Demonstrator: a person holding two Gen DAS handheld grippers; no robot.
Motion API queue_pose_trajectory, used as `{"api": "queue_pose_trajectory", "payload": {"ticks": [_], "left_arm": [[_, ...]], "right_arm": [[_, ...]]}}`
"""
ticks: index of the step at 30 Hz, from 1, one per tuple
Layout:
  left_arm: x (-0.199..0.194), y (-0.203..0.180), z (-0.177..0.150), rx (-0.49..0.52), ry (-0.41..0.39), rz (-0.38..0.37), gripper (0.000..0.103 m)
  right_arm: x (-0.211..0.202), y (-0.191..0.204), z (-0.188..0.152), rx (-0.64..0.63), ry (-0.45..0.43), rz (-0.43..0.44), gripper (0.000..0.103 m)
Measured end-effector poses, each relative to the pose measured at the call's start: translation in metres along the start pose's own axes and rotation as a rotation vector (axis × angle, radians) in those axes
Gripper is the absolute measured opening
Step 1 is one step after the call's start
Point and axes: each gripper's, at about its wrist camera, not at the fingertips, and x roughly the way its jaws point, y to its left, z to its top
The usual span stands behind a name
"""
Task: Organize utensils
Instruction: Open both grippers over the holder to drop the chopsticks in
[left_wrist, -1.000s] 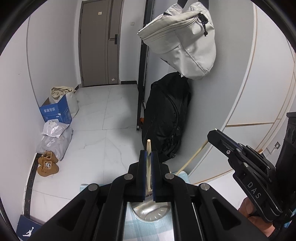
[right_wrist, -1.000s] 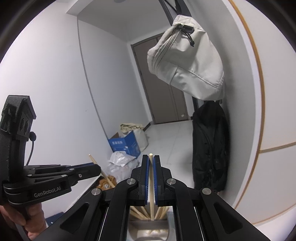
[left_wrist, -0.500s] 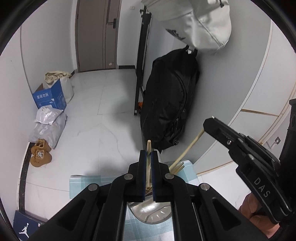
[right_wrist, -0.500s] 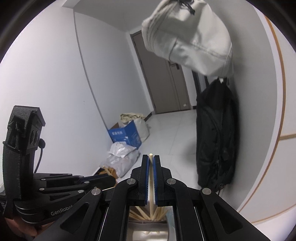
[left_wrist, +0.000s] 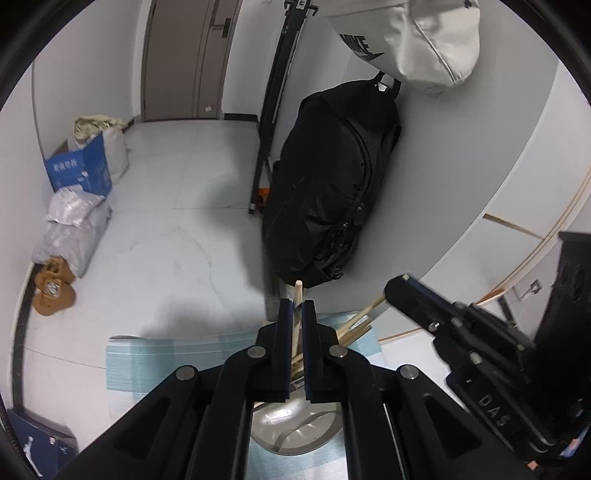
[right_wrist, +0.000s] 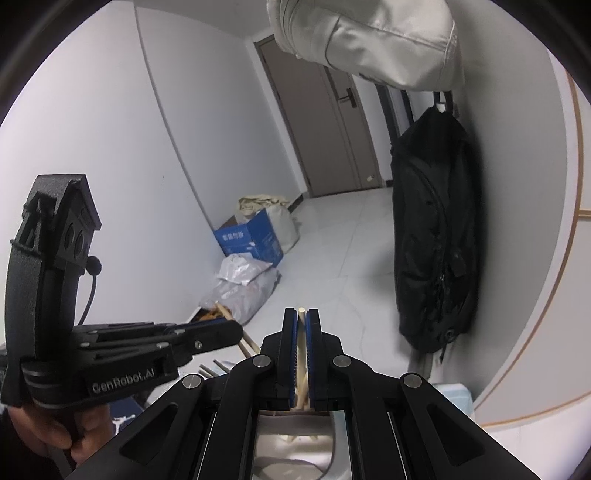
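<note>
My left gripper (left_wrist: 294, 308) is shut on a pale wooden chopstick (left_wrist: 297, 291) that stands up between its blue pads. Below it sits a round metal holder (left_wrist: 295, 424) with several chopsticks (left_wrist: 356, 326) leaning in it. My right gripper (right_wrist: 301, 317) is shut on another wooden chopstick (right_wrist: 301, 314), also over the metal holder (right_wrist: 295, 443). The right gripper (left_wrist: 397, 288) shows at the right of the left wrist view. The left gripper (right_wrist: 236, 332) shows at the left of the right wrist view with its chopstick (right_wrist: 231, 317) sticking out.
A pale blue checked cloth (left_wrist: 166, 358) covers the table under the holder. A black backpack (left_wrist: 332, 184) and a beige bag (left_wrist: 417, 40) hang on the wall behind. Boxes, bags and brown shoes (left_wrist: 51, 291) lie on the white floor at left.
Both cameras have tilted downward, so the bags rose in view and more table and holder show. Each gripper still holds its chopstick over the holder.
</note>
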Motion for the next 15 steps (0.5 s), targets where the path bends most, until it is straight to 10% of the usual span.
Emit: {"api": "queue_pose_trajectory", "payload": {"ticks": [12,15], "left_arm": [[0.006,0.008,0.002,-0.021,0.085,-0.052,0.002],[-0.001,0.007,0.001,-0.016,0.081,-0.041,0.036]], "right_arm": [[0.016,0.006,-0.014,-0.032,0.083,0.025,0.006],[0.013,0.007,-0.016,-0.032,0.088,0.029,0.007]]}}
